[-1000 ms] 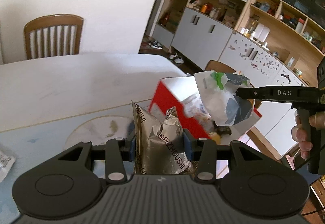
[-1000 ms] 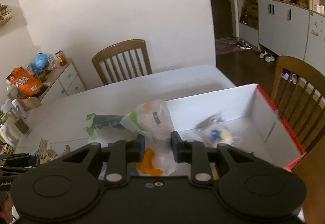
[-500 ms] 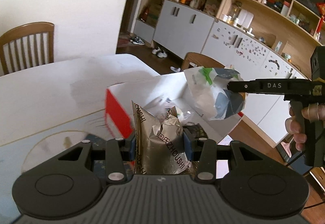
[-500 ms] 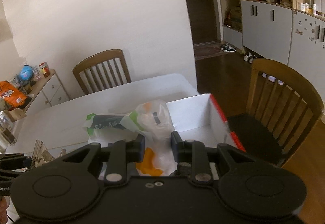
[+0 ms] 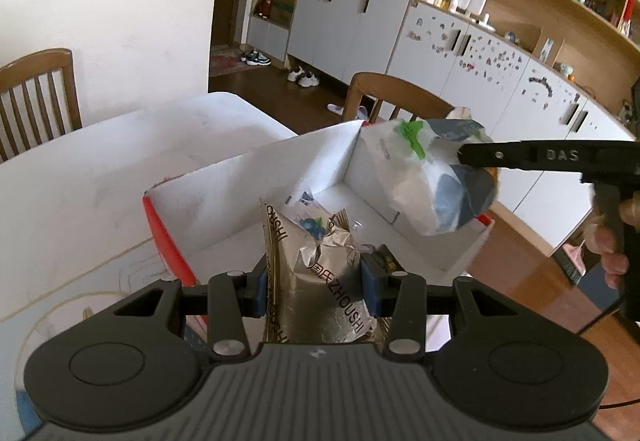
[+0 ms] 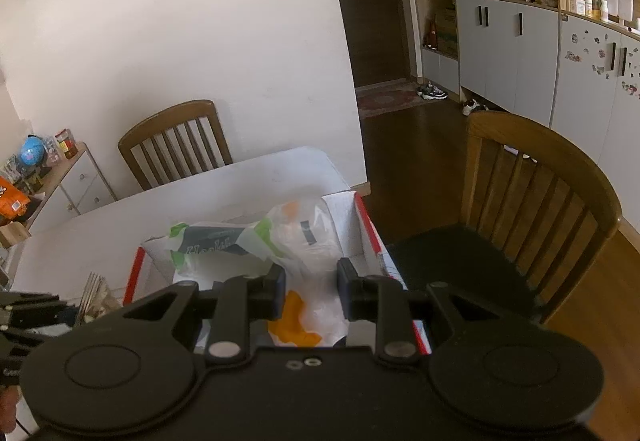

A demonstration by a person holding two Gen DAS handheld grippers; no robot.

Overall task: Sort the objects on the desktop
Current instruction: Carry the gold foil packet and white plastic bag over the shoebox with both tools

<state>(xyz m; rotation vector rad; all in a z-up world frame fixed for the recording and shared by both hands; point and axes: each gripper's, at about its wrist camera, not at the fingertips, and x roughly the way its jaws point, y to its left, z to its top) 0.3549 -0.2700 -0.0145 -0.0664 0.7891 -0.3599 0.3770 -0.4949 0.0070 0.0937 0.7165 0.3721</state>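
Left claw (image 5: 314, 283) pinches foil packet (image 5: 320, 281), right claw (image 6: 310, 287) pinches plastic bag (image 6: 280, 241); both now over white box (image 5: 240, 197), surface (image 5: 100, 169) receded. Left view alone shows box contents, probably wrappers.

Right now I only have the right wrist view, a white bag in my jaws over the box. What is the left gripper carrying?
Observer: The left gripper is shut on a crumpled silver foil packet, held above the white box.
Operator: Is the box empty under it?
Observer: No, a clear wrapper with blue print lies on the box floor.
Operator: Where does my bag hang, seen from there?
Observer: The white plastic bag hangs from the right gripper over the box's far right corner, clear of the foil packet.
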